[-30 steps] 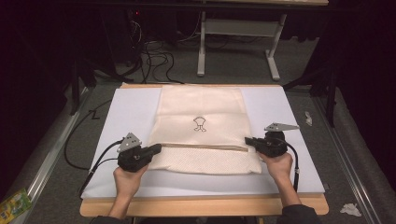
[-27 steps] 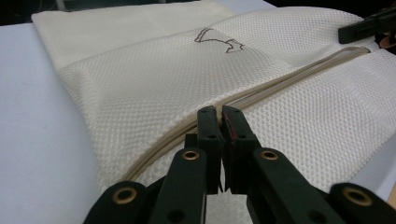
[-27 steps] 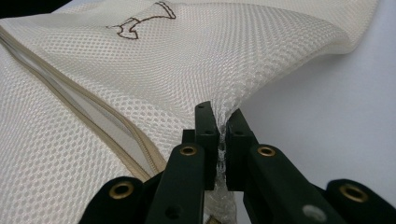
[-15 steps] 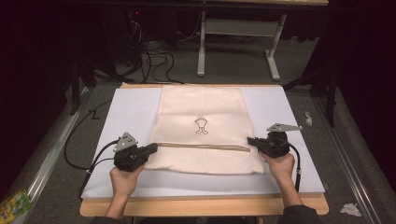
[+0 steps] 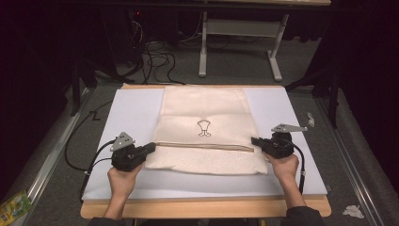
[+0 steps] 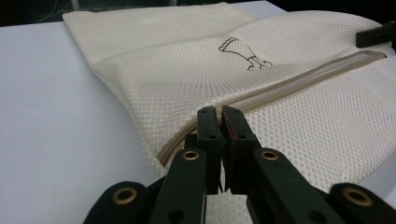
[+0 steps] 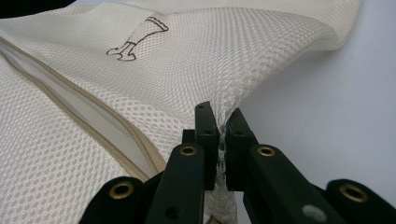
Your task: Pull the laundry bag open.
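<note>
the cream mesh laundry bag with a zip [image 5: 207, 134] lay mid-bench on the white sheet [image 5: 131, 113]. left tongs [image 6: 223, 122] at 8 o'clock and right tongs [image 7: 220, 125] at 3 o'clock were clamped shut on its side edges. likely next: lifting both together to fold or spread it.

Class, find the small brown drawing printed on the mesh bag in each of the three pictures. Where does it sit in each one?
High view: drawing at the centre of the bag.
Left gripper view: upper right of centre.
Right gripper view: upper left.
Shared landmark: the zip beside it.
</note>
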`<state>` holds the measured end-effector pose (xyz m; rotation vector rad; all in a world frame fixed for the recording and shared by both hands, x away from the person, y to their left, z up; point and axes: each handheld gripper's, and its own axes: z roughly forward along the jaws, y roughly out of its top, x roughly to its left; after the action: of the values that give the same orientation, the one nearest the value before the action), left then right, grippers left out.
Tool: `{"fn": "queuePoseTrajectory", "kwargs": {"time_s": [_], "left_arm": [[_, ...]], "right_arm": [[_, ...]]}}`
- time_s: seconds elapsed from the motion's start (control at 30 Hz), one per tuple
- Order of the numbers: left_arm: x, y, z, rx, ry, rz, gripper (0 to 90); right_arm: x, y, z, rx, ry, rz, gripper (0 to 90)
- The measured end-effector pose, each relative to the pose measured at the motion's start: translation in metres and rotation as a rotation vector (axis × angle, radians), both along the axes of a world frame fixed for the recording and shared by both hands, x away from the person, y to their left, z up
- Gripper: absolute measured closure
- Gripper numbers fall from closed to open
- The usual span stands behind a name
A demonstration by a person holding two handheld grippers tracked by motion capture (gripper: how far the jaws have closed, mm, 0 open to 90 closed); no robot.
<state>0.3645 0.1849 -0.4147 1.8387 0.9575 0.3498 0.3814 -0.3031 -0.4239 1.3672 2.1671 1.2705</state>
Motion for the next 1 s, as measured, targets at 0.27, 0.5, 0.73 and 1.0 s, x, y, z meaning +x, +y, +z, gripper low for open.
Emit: {"fn": "queuePoseTrajectory", "kwargs": {"time_s": [0.27,0.5,0.73,1.0], "left_arm": [[0.002,0.0,0.0,0.004,0.009,-0.005,87.2],[0.005,-0.003,0.003,0.015,0.011,-0.011,87.2],[0.008,-0.002,0.005,0.027,0.003,-0.001,87.2],[0.011,-0.001,0.006,0.027,0.006,-0.002,87.2]], "right_arm": [[0.001,-0.003,-0.001,-0.007,0.001,-0.007,88.3],[0.002,-0.007,0.0,0.0,0.003,-0.012,88.3],[0.002,-0.011,-0.001,-0.001,0.001,-0.02,88.3],[0.001,-0.02,-0.001,0.017,-0.002,-0.04,88.3]]}}
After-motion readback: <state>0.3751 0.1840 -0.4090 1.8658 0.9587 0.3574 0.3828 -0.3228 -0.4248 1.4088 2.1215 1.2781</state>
